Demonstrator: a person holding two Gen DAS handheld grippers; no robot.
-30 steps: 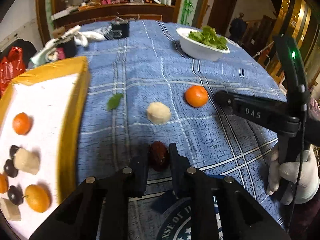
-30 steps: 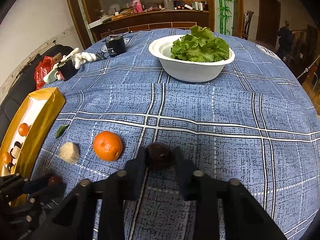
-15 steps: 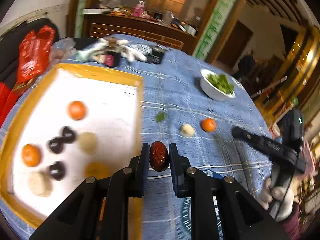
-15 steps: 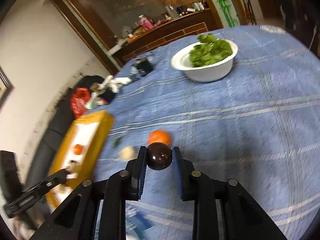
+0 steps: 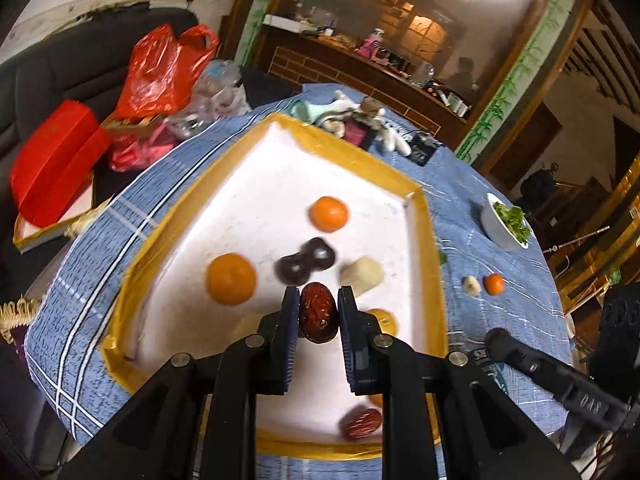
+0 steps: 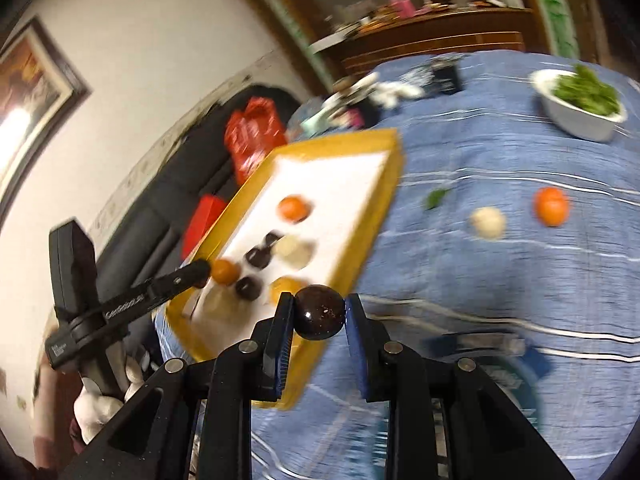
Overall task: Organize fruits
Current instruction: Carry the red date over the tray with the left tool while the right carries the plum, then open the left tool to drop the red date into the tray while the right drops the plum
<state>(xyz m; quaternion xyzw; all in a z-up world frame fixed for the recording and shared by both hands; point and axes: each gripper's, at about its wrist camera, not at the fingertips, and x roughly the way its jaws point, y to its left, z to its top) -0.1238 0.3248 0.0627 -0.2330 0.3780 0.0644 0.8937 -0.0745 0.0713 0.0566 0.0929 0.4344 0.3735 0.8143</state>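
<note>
With the left gripper point(image 5: 319, 312) pinching a red date point(image 5: 318, 318) above the tray point(image 5: 434, 264) and the right gripper point(image 6: 319, 316) pinching a dark plum point(image 6: 320, 317) beside it, simultaneous lowering risks a collision or scattering the fruit already placed.

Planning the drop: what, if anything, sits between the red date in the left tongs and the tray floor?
Nothing visible blocks it. The left tongs hold the red date above the tray, with bare white floor just ahead of the dark fruits.

A dark sofa point(image 5: 80, 64) stands against the pale wall point(image 6: 132, 32), holding a red plastic bag point(image 5: 160, 68). A framed picture point(image 6: 32, 80) hangs above. A wooden sideboard point(image 5: 360, 68) lines the far side.
</note>
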